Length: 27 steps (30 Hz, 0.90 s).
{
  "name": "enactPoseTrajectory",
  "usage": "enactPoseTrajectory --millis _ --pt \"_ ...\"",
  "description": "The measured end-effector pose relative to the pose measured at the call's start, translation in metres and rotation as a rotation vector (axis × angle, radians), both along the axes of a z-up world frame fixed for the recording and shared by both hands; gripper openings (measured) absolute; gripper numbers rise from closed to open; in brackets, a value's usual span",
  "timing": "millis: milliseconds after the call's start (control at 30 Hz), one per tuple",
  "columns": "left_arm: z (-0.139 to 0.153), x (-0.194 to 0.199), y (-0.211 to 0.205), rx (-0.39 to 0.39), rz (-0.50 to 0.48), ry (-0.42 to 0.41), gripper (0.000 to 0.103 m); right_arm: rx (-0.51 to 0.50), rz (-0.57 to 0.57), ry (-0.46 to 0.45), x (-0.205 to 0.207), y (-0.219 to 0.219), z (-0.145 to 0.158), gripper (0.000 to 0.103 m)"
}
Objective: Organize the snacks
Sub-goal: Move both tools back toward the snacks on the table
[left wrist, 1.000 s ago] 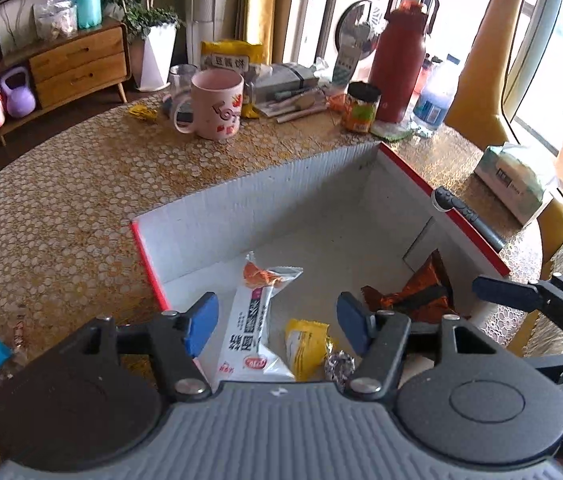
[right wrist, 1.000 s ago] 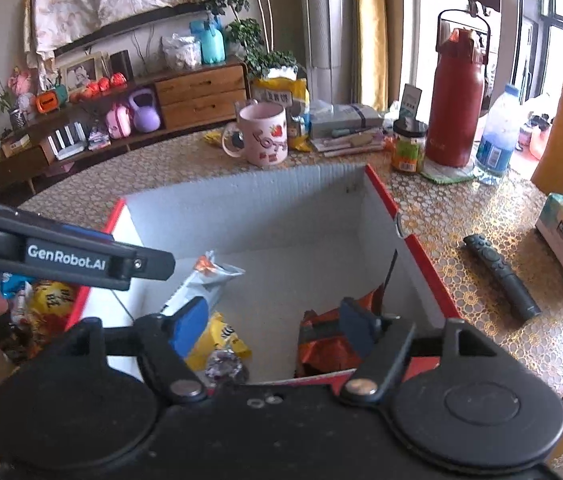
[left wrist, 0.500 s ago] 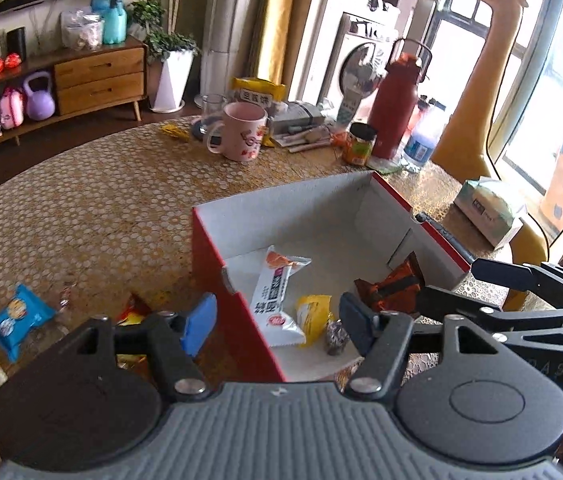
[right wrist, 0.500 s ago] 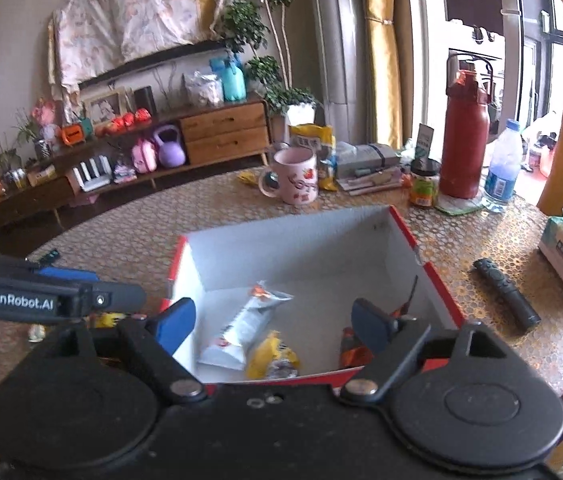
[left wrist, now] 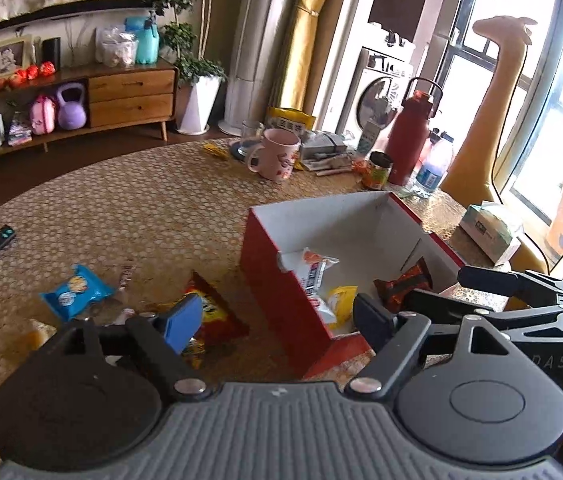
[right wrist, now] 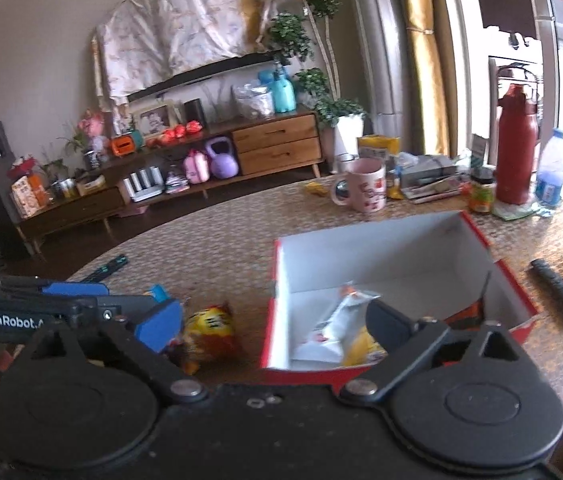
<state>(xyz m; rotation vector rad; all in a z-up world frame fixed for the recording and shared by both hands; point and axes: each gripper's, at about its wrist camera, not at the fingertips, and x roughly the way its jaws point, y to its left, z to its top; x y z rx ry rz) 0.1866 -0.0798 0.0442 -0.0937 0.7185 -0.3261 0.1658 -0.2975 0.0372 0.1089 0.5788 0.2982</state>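
Left gripper (left wrist: 277,318): held open and empty, above the table just left of the box.
Right gripper (right wrist: 271,326): held open, nothing gripped, over the box's near edge.
Box (left wrist: 281,280): red outside, white inside; a white packet (left wrist: 313,270), a yellow one (left wrist: 339,300) and an orange one (left wrist: 403,286) lie within.
Table (left wrist: 121,208): a red-yellow bag (left wrist: 217,316), a blue packet (left wrist: 75,290) and possibly smaller sweets lie left of the box.
Mug (left wrist: 277,154): stood at the far side.

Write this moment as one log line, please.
left gripper: open, empty | right gripper: open, empty | red box: holds snacks | blue packet: on table
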Motion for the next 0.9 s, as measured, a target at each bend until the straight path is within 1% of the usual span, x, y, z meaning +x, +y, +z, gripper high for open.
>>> enactPoseTrajectory --millis 133,233,300,400,600,767,900 --pt "-0.002 -0.014 0.021 0.002 0.040 -0.031 0.087 0.011 0.037 0.010 -0.006 0.018 -0.006 0.103" --pt "-0.005 -0.022 0.039 -0.011 0.088 -0.059 0.096 0.013 0.059 0.018 -0.008 0.030 -0.011 0.103" --pt "-0.009 -0.024 0.054 -0.025 0.129 -0.060 0.097 0.011 0.069 0.029 -0.010 0.039 -0.015 0.103" --pt "-0.016 -0.023 0.076 -0.038 0.174 -0.037 0.097 0.017 0.079 0.045 -0.010 0.049 -0.020 0.103" --pt "-0.031 -0.017 0.122 -0.044 0.310 -0.007 0.097 0.000 0.126 0.056 -0.009 0.074 -0.031 0.103" --pt "-0.045 0.001 0.160 -0.047 0.424 0.039 0.097 -0.022 0.183 0.074 -0.006 0.101 -0.044 0.103" --pt "-0.061 0.019 0.185 -0.056 0.505 0.099 0.097 -0.032 0.223 0.106 0.001 0.120 -0.057 0.103"
